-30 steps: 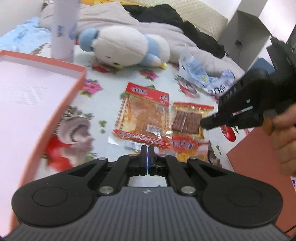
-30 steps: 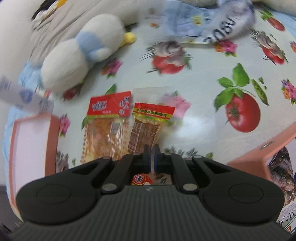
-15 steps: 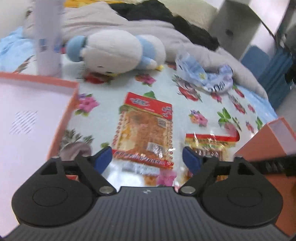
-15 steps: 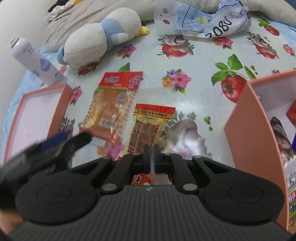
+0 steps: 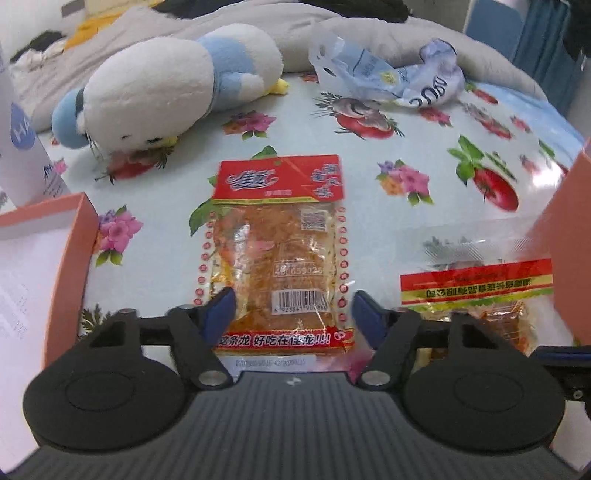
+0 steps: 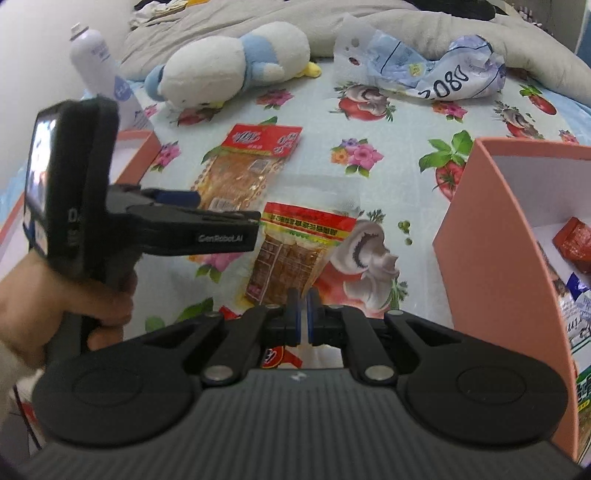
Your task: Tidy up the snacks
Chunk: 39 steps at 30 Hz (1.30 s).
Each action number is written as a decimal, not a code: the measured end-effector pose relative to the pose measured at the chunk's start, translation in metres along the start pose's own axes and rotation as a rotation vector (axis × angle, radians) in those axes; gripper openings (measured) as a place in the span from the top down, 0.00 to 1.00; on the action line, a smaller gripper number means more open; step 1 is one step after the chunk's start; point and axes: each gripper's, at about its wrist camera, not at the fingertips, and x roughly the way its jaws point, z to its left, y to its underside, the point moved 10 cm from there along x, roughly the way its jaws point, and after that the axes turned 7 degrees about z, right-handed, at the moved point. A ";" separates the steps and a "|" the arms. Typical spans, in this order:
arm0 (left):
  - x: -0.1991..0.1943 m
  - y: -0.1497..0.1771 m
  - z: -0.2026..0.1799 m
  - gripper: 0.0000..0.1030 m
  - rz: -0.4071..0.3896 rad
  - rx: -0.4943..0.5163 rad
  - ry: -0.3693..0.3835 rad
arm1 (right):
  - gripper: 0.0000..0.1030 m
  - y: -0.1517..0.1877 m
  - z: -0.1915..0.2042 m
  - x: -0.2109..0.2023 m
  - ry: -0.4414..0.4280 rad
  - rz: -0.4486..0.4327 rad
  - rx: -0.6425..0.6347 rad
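The work surface is a counter covered by a glossy pale-blue cloth printed with tomatoes, mushrooms and flowers. Even light falls on it, with soft glare on the sheen. A rumpled grey blanket is heaped along the far edge, with dark clothing partly visible behind it. A plain white wall rises at the far left in the right wrist view. Blue furniture, indistinct in form, stands at the far right beyond the blanket.
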 end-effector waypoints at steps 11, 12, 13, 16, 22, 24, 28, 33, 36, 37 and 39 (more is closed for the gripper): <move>-0.038 0.046 -0.012 0.64 0.011 -0.088 0.017 | 0.94 0.054 0.009 -0.029 -0.036 0.008 -0.068; -0.044 0.054 -0.016 0.66 0.013 -0.099 0.027 | 0.94 0.062 0.009 -0.033 -0.040 0.012 -0.072; -0.050 0.063 -0.021 0.66 0.016 -0.111 0.035 | 0.94 0.069 0.010 -0.036 -0.046 0.018 -0.073; -0.073 0.097 -0.034 0.67 0.028 -0.150 0.046 | 0.94 0.089 0.011 -0.046 -0.056 0.020 -0.089; -0.113 0.160 -0.058 0.67 0.037 -0.223 0.097 | 0.93 0.124 0.009 -0.066 -0.053 0.017 -0.116; -0.125 0.179 -0.066 0.67 0.038 -0.249 0.116 | 0.90 0.134 0.006 -0.069 -0.049 0.024 -0.116; -0.141 0.208 -0.076 0.68 0.030 -0.294 0.143 | 0.88 0.150 -0.004 -0.069 -0.047 0.051 -0.078; -0.151 0.227 -0.076 0.68 0.021 -0.334 0.160 | 0.20 0.156 -0.010 -0.080 -0.063 -0.022 -0.019; -0.153 0.230 -0.072 0.68 0.019 -0.345 0.176 | 0.21 0.157 -0.006 -0.083 -0.076 -0.069 -0.006; -0.153 0.230 -0.071 0.68 0.019 -0.347 0.179 | 0.21 0.157 -0.004 -0.084 -0.083 -0.094 -0.005; -0.153 0.232 -0.070 0.68 0.018 -0.347 0.184 | 0.21 0.155 0.000 -0.085 -0.090 -0.141 -0.019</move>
